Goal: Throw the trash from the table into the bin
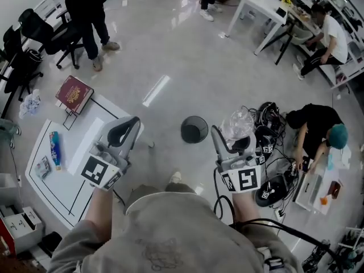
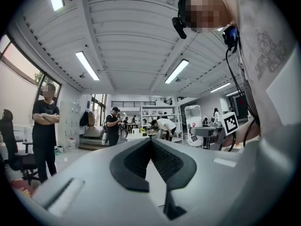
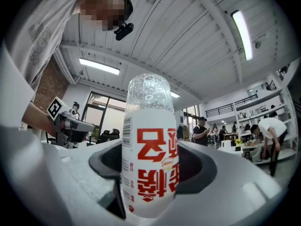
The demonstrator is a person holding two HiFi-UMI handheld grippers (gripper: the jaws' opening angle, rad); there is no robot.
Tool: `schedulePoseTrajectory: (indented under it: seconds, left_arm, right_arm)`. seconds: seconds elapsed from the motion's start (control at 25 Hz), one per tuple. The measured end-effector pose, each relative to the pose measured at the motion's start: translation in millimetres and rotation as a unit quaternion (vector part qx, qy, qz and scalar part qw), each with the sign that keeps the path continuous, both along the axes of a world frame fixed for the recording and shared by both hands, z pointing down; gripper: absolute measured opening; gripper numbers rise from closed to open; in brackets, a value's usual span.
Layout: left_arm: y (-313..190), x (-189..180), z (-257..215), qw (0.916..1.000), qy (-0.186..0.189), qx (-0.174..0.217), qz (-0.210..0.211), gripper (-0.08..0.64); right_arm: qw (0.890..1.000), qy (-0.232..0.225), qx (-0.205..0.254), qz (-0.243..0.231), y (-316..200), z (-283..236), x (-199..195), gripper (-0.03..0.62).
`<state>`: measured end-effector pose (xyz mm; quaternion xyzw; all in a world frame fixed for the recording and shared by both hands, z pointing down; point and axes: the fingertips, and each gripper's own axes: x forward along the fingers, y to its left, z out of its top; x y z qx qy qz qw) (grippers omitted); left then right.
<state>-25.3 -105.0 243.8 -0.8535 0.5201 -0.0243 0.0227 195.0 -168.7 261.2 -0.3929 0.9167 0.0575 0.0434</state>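
Observation:
A clear plastic bottle (image 3: 149, 161) with a white and red label sits crosswise between the jaws of my right gripper (image 3: 149, 173), its label upside down and its dimpled base up. In the head view the right gripper (image 1: 234, 143) carries the bottle (image 1: 238, 124) just right of the dark round bin (image 1: 194, 129) on the floor. My left gripper (image 1: 126, 131) hangs left of the bin, over the white table's (image 1: 85, 147) near corner, jaw tips together (image 2: 150, 142) with nothing between them. A blue wrapper (image 1: 54, 149) and a small packet (image 1: 43, 167) lie on the table.
A red book (image 1: 74, 94) rests on a stand beyond the table. A person (image 1: 318, 129) crouches on the floor at the right among cables (image 1: 267, 115) and a laptop. Another person (image 1: 85, 10) stands at the far left beside office chairs (image 1: 40, 33).

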Motion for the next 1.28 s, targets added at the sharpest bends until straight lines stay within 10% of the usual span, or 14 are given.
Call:
schedulePoseTrajectory:
  seconds: [0.48,1.28]
  left_arm:
    - [-41.6,77.2,7.6,0.9961,-0.002,-0.019,0.087,0.0]
    - [-42.6,74.2,25.9,0.9882,0.008,-0.033,0.149,0.0]
  right_arm:
    - [0.997,0.005,-0.024,0.079,2.9,13.9,76.4,0.305]
    - [0.987,0.012,-0.033,0.154,33.2,16.1,78.5,0.305]
